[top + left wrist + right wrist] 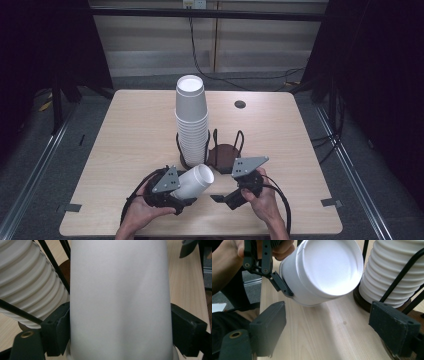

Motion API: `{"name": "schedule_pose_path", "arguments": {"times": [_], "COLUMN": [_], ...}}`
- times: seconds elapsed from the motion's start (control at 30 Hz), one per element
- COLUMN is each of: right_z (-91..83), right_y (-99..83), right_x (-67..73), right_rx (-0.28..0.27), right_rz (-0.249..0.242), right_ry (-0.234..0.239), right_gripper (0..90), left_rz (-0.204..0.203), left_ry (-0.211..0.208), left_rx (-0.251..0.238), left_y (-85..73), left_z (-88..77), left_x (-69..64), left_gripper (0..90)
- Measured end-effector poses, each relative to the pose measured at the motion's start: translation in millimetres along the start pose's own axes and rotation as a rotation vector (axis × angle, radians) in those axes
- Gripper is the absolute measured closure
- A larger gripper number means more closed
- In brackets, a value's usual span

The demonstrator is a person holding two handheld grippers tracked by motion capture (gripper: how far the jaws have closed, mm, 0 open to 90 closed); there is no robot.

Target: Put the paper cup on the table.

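High view: left gripper (186, 192) grips a single cup (195, 182) on its side, mouth toward the rack (210, 150). Stack (191, 117) fills the rack's left ring; right ring is bare. Right gripper (220, 199) hovers near, nothing in it.

Left gripper view: jaws press both sides of the cup (120, 300), stack (27, 282) just beside.

Right gripper view: jaws spread wide over bare table (324, 340), cup (324, 270) ahead. Judgement: one cup pulled off, placing in the free ring still to do.
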State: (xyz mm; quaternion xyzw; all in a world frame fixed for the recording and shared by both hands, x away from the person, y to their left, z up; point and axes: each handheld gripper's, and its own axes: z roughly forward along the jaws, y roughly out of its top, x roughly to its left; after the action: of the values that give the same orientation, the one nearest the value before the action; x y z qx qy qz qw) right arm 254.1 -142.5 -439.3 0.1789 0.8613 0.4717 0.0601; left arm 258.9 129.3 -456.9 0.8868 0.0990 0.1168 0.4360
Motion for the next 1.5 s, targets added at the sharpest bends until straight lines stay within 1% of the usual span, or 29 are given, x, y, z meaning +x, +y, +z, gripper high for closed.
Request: {"name": "schedule_pose_path", "arguments": {"times": [0.13, 0.2, 0.27, 0.3, 0.37, 0.43, 0.5, 0.53, 0.57, 0.63, 0.67, 0.7, 0.73, 0.77, 0.8, 0.83, 0.87, 0.9, 0.97, 1.03, 1.07, 1.13, 1.17, 1.2, 1.23, 1.33, 1.37, 1.47, 1.5], "right_z": [-0.2, -0.6, -2.0, -2.5, -3.9, -4.1, -4.7, -4.7, -4.7, -5.2, -5.2, -5.5, -5.5, -6.4, -6.4, -5.3, -5.3, -3.1, -2.2, 0.1, 1.3, 3.0, 5.2, 6.1, 7.3, 9.5, 12.2, 15.3, 18.3], "right_y": [4.3, 6.5, 8.6, 9.5, 11.7, 15.0, 18.3, 18.3, 19.7, 22.6, 22.6, 24.4, 24.4, 24.6, 24.6, 23.9, 23.9, 22.8, 22.4, 21.5, 20.9, 20.1, 19.5, 19.7, 20.0, 20.9, 21.9, 22.9, 23.1], "right_x": [-0.6, -3.1, -5.1, -6.2, -7.2, -7.9, -8.6, -8.6, -9.2, -10.4, -10.4, -11.4, -11.4, -12.3, -12.3, -12.8, -12.8, -11.8, -11.6, -13.0, -13.6, -14.2, -15.4, -15.7, -15.9, -16.0, -15.5, -14.5, -14.4], "right_rx": [0.033, 0.048, 0.055, 0.059, 0.073, 0.1, 0.119, 0.119, 0.132, 0.16, 0.16, 0.186, 0.186, 0.188, 0.188, 0.205, 0.205, 0.234, 0.245, 0.266, 0.267, 0.28, 0.291, 0.298, 0.298, 0.299, 0.304, 0.314, 0.325], "right_rz": [-0.01, -0.01, -0.011, -0.007, -0.008, -0.005, -0.01, -0.01, -0.01, -0.006, -0.006, -0.005, -0.005, -0.001, -0.001, -0.002, -0.002, 0.0, 0.001, 0.019, 0.013, 0.014, 0.019, 0.02, 0.014, 0.013, 0.018, 0.015, 0.004], "right_ry": [0.0, 0.016, 0.013, 0.018, 0.025, 0.045, 0.045, 0.045, 0.049, 0.045, 0.045, 0.061, 0.061, 0.067, 0.067, 0.076, 0.076, 0.079, 0.084, 0.126, 0.125, 0.096, 0.112, 0.12, 0.121, 0.133, 0.153, 0.165, 0.179], "right_gripper": [14.1, 14.1, 14.1, 14.0, 14.1, 14.1, 14.0, 14.0, 14.1, 14.3, 14.3, 14.3, 14.3, 15.2, 15.2, 15.8, 15.8, 15.4, 15.6, 15.4, 15.8, 17.1, 16.1, 16.1, 14.8, 14.4, 13.8, 14.0, 14.0], "left_rz": [0.005, 0.005, 0.012, 0.017, 0.021, 0.023, 0.026, 0.035, 0.038, 0.047, 0.047, 0.047, 0.047, 0.062, 0.062, 0.073, 0.073, 0.079, 0.088, 0.099, 0.104, 0.11, 0.12, 0.12, 0.133, 0.145, 0.157, 0.167, 0.166], "left_ry": [-0.008, -0.025, -0.022, -0.019, -0.023, -0.03, -0.03, -0.027, -0.028, -0.048, -0.048, -0.046, -0.046, -0.054, -0.054, -0.055, -0.055, -0.055, -0.062, -0.072, -0.08, -0.076, -0.086, -0.086, -0.093, -0.098, -0.102, -0.104, -0.115], "left_rx": [0.016, 0.026, 0.036, 0.055, 0.06, 0.07, 0.079, 0.091, 0.103, 0.117, 0.117, 0.12, 0.12, 0.14, 0.14, 0.167, 0.167, 0.174, 0.191, 0.209, 0.215, 0.232, 0.242, 0.242, 0.252, 0.269, 0.285, 0.291, 0.297], "left_y": [2.3, 4.4, 5.3, 6.8, 8.3, 10.0, 11.1, 12.2, 13.1, 15.6, 15.6, 16.7, 16.7, 18.5, 18.5, 20.5, 20.5, 21.3, 22.6, 24.0, 24.7, 26.4, 28.9, 28.9, 31.2, 33.1, 35.0, 36.2, 36.7], "left_z": [-1.6, -2.4, -2.5, -3.1, -4.0, -4.5, -4.2, -3.9, -3.8, -3.4, -3.4, -2.8, -2.8, -1.5, -1.5, 0.2, 0.2, 1.6, 3.7, 5.8, 7.1, 8.7, 8.7, 8.7, 9.1, 10.1, 10.7, 11.7, 12.3], "left_x": [1.2, 2.1, 2.2, 3.3, 4.7, 5.0, 4.7, 4.7, 4.7, 5.2, 5.2, 5.1, 5.1, 4.9, 4.9, 3.8, 3.8, 3.4, 2.7, 2.4, 1.9, 1.0, 0.9, 0.9, -0.1, -0.8, -1.2, -2.1, -2.6], "left_gripper": [16.3, 16.3, 16.3, 16.2, 16.2, 16.2, 16.2, 16.2, 16.2, 16.2, 16.2, 16.2, 16.2, 16.2, 16.2, 16.2, 16.2, 16.2, 16.2, 16.2, 16.2, 16.2, 16.2, 16.3, 16.3, 16.3, 16.3, 16.3, 16.3]}}
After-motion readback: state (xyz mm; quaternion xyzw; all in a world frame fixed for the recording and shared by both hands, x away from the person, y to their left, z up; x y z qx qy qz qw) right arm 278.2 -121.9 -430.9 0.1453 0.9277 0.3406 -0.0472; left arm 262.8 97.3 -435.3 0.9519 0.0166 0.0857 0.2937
